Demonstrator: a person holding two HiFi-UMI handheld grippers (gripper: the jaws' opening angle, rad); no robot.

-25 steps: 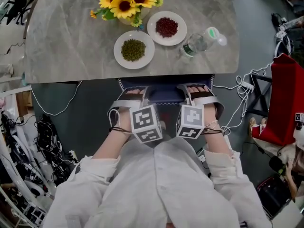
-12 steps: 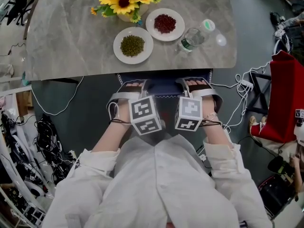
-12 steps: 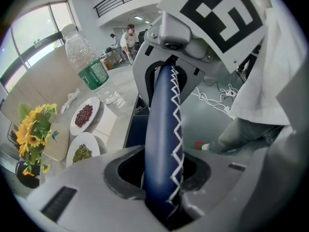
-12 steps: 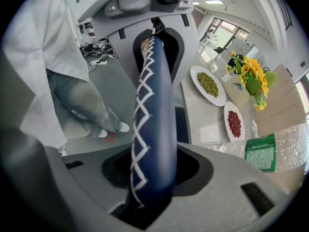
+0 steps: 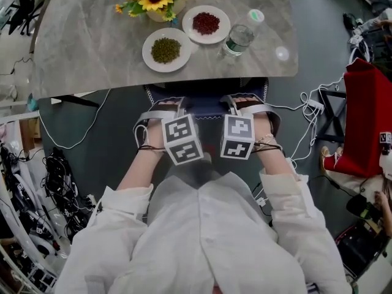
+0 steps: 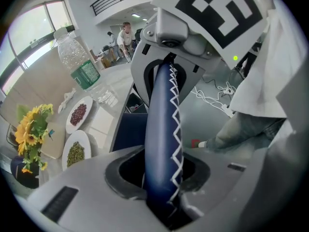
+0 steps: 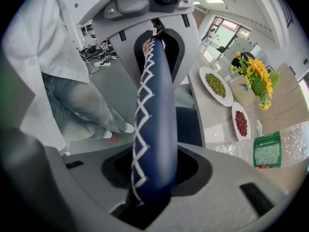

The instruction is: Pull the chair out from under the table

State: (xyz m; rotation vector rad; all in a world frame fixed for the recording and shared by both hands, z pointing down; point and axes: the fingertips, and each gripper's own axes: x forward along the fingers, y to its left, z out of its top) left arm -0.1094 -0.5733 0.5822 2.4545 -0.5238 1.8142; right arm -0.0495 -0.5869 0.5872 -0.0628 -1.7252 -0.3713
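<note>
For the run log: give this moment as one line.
phase: grip on chair back | left gripper: jaws closing on chair back | right gripper: clamped on chair back | chair back: close to table edge

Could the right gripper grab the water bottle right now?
Probably not: the right gripper is closed on the chair back, and the water bottle stands farther off on the table.

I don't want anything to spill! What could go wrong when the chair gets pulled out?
The left tool is closing its jaws on the navy padded chair back with white zigzag stitching, and the right tool clamps it too; either might slip off its rounded edge.
The clear plastic water bottle stands on the grey marble table; a knock from the chair could tip it.
White cables on the floor might catch a chair leg.
</note>
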